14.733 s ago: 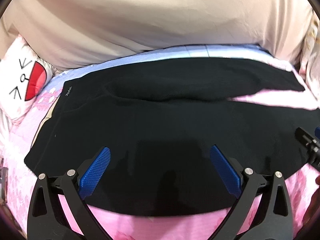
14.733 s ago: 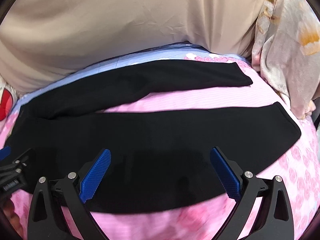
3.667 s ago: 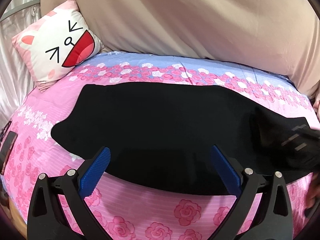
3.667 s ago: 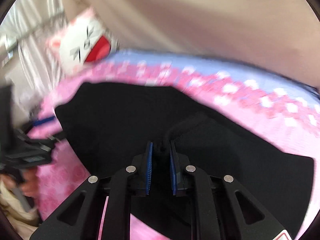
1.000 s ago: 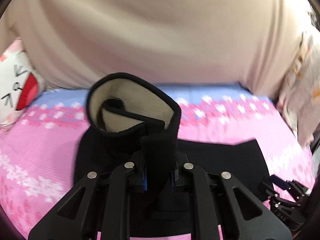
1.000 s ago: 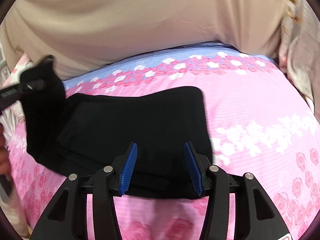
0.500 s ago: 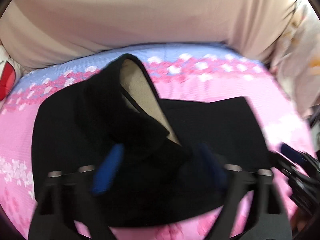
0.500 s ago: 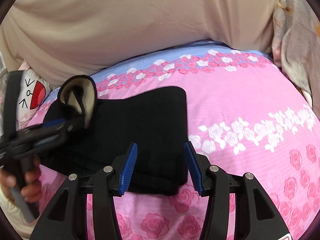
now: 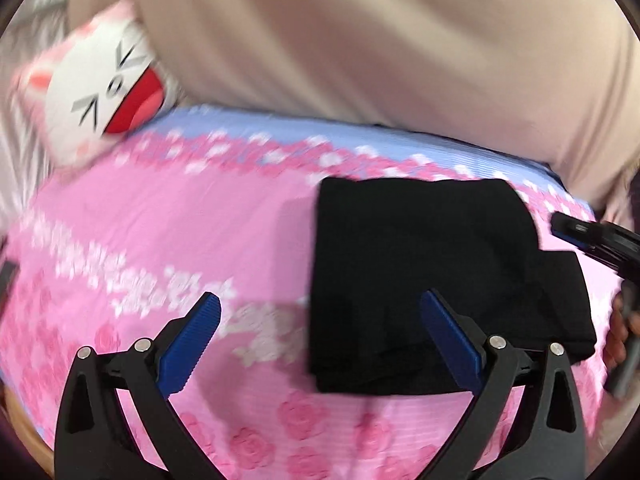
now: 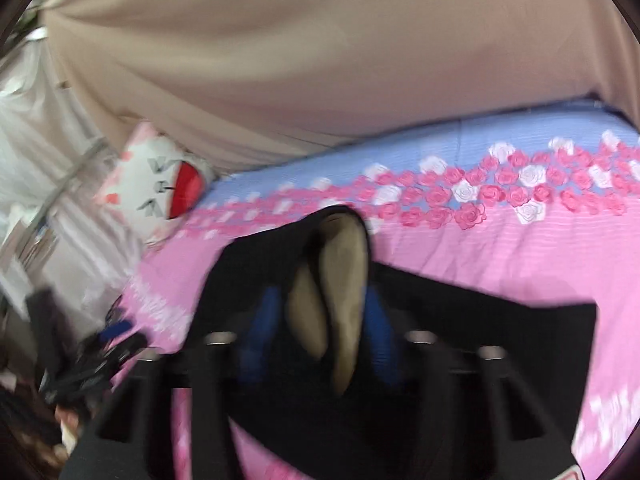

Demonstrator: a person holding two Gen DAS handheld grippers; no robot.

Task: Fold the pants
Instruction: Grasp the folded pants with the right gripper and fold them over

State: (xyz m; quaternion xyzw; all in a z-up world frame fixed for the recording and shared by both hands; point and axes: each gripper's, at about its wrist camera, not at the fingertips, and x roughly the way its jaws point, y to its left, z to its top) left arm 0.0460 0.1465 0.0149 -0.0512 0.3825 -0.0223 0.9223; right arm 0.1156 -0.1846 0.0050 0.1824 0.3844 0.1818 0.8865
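The black pants lie folded in a compact stack on the pink rose bedspread, right of centre in the left wrist view. My left gripper is open and empty, its right finger over the stack's near edge. My right gripper shows at the stack's right edge. In the blurred right wrist view the pants lie below, with the beige-lined waistband standing up between the fingers of my right gripper. The jaws stand apart around it; I cannot tell if they grip.
A white cat-face pillow leans at the back left against a beige curtain. The bedspread has a blue band along its far edge. A hand shows at the right.
My left gripper has let go of the waistband, opened and pulled back to the left. The pants now lie as a smaller stack. My right gripper has swung over the waistband.
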